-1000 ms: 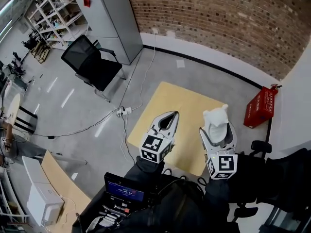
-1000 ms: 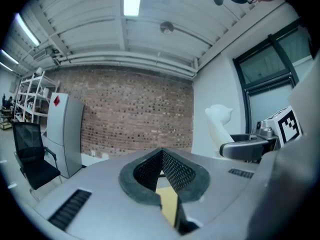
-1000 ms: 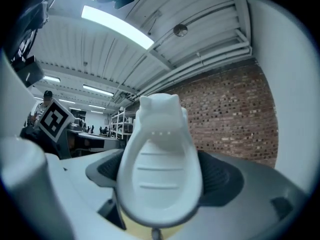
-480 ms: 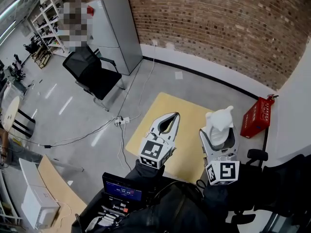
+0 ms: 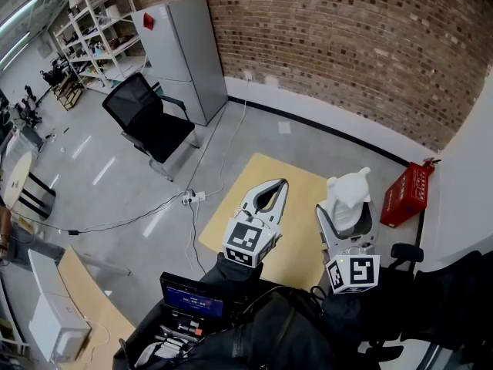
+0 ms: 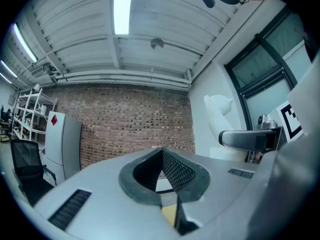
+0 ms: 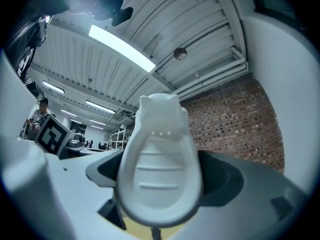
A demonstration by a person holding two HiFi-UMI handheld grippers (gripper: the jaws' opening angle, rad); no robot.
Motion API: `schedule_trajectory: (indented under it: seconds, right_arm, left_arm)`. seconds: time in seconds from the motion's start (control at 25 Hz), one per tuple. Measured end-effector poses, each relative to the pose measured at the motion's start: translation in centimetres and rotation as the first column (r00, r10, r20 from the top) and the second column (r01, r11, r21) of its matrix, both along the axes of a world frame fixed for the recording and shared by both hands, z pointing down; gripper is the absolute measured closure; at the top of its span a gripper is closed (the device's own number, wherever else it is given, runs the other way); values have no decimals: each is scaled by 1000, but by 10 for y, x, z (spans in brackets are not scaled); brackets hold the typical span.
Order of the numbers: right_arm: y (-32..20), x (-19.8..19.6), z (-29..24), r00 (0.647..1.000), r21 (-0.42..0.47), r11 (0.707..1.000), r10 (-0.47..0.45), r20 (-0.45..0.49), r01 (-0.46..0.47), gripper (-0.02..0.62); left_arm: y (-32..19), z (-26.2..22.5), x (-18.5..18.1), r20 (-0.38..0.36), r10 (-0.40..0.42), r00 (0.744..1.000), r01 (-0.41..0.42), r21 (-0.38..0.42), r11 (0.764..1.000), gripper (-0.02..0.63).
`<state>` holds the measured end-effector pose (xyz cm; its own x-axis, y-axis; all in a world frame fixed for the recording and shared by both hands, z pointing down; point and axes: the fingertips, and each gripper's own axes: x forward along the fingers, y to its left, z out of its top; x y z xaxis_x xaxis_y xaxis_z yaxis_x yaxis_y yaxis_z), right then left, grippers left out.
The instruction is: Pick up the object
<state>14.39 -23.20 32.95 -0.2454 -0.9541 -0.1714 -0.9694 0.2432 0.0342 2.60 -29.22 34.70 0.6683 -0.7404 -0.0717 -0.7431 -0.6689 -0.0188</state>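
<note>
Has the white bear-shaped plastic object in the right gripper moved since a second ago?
Yes, slightly: the white object sits farther off the yellow mat, toward the red crate.

We recorded both grippers held over a yellow board (image 5: 299,182) on the floor (image 5: 115,179). The left gripper (image 5: 276,188) had its jaws meeting at the tips, with nothing between them. The right gripper (image 5: 344,220) clamped a white object (image 5: 348,193), which stood upright and rose beyond its jaws. A red crate (image 5: 406,195) lay just right of the right gripper. A black chair (image 5: 146,114) and a grey cabinet (image 5: 181,52) stood well ahead and left of the left gripper, before a brick wall (image 5: 347,45).
</note>
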Motion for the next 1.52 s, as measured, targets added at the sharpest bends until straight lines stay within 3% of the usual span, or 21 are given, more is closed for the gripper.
schedule_trajectory:
  seconds: [1.52]
  right_arm:
    - [-7, -4, 6, 1000, 11, 1000, -24, 7, 24, 135]
  left_arm:
    - [-6, 13, 0, -1, 2, 1000, -3, -24, 1000, 607]
